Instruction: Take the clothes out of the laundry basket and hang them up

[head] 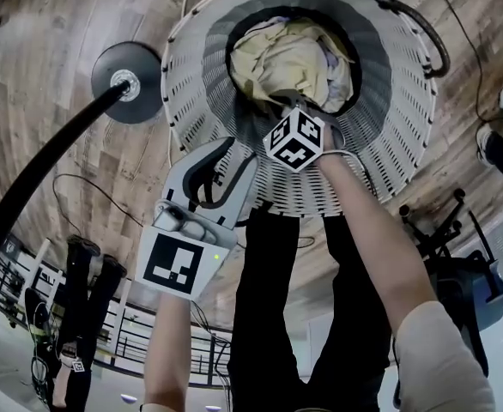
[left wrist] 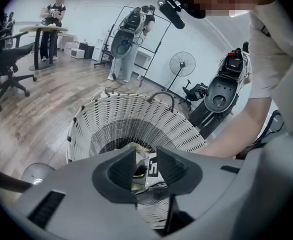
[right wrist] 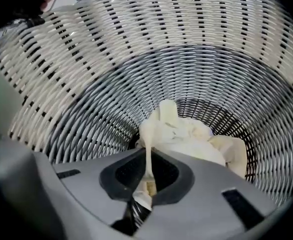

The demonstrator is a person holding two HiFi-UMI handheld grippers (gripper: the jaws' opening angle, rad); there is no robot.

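Wood floor (head: pixel 45 75), wicker laundry basket (head: pixel 389 110): my right gripper (right wrist: pixel 147 156) pinches a fold of cream garment (right wrist: pixel 186 136), bulk just beyond its jaws; I'd lift straight, slowly. Left gripper (left wrist: pixel 146 151) hangs half-open, empty.

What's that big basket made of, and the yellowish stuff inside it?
Basket: woven strands, matte white with a dark grey band, wicker or plastic imitation; can't tell which. Yellowish stuff: soft, thin fabric, matte; it crumples and folds flat in the right tool.
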